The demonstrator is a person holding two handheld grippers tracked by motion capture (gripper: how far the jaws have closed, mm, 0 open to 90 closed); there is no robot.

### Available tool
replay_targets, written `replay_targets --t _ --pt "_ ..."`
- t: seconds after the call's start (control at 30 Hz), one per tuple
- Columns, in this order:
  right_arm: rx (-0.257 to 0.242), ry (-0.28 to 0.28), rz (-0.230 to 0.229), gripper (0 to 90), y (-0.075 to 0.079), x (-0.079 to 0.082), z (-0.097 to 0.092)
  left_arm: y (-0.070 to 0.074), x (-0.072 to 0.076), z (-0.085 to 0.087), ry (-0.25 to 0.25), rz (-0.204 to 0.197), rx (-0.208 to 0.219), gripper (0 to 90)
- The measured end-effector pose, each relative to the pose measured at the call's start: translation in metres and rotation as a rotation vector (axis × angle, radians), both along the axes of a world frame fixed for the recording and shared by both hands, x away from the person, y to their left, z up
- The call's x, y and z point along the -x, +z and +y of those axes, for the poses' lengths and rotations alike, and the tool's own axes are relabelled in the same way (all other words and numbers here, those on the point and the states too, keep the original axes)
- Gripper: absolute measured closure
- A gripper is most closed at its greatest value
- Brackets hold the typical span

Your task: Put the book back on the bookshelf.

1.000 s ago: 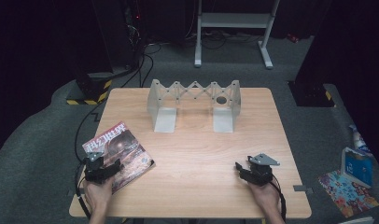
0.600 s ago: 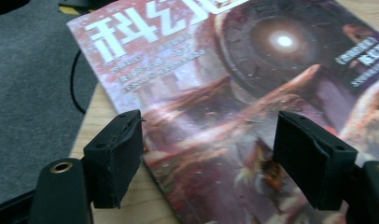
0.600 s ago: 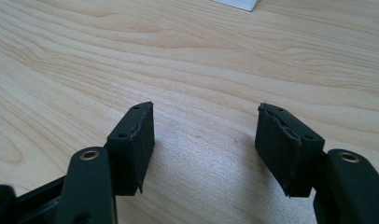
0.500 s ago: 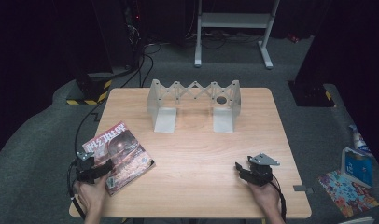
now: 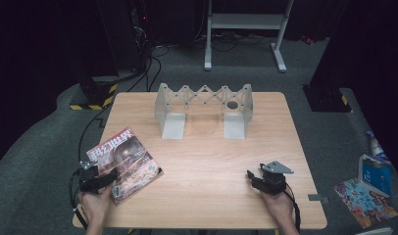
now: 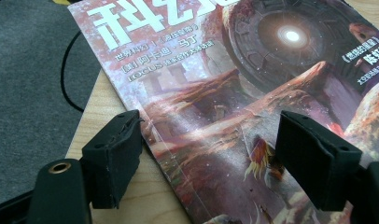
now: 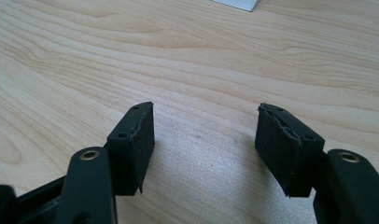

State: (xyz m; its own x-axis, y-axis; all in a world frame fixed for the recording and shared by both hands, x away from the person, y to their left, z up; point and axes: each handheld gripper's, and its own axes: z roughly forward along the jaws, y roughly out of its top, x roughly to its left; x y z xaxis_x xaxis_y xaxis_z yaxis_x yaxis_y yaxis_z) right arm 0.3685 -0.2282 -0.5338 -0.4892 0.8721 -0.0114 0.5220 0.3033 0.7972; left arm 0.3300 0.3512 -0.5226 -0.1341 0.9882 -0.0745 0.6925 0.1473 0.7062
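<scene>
Magazine handling is pictured at a wooden table, with the glossy issue lying flat at the near left corner, its spine edge close to the left edge of the table. The left gripper is held low over the magazine's near corner; its jaws have just been opening and are now spread wide, with the cover seen between them but pressed by neither pad. The right gripper is rested near the near right corner, its jaws likewise parted over bare wood, with nothing held. Farther back, a grey folding rack is stood near the far edge, well apart from both tools.

If the magazine is to be picked up, a grip on the spine edge is judged best: one pad should be slid under the overhanging corner and the other brought down on the cover, so that loose pages are not fanned or creased. A slow close is advised, as the glossy cover may slip.

In the left gripper view, the cover art, the white title lettering and a dark cable on the grey floor are shown in detail that is lost from above. From the high view alone, the spacing of magazine, rack and both hands can be read.
</scene>
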Motion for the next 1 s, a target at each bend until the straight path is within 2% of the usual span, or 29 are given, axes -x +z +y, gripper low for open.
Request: replay_targets --t 0.27,0.53,0.73,0.93,1.0 --pt "0.000 0.000 0.000 37.7 0.000 0.000 0.000 0.000 0.002 -0.001 -0.012 -0.007 0.001 23.8" --pt "0.000 0.000 0.000 37.7 0.000 0.000 0.000 0.000 0.005 -0.008 -0.064 -0.005 0.003 25.0" --pt "0.000 0.000 -0.001 37.7 0.000 0.000 0.000 -0.001 0.011 -0.016 -0.086 -0.021 0.001 26.8" --pt "0.000 0.000 0.000 37.7 0.000 0.000 0.000 0.001 0.017 -0.026 -0.125 -0.017 -0.047 28.9" --pt "0.000 0.000 0.000 37.7 0.000 0.000 0.000 0.002 0.019 -0.029 -0.134 -0.018 -0.051 29.3"
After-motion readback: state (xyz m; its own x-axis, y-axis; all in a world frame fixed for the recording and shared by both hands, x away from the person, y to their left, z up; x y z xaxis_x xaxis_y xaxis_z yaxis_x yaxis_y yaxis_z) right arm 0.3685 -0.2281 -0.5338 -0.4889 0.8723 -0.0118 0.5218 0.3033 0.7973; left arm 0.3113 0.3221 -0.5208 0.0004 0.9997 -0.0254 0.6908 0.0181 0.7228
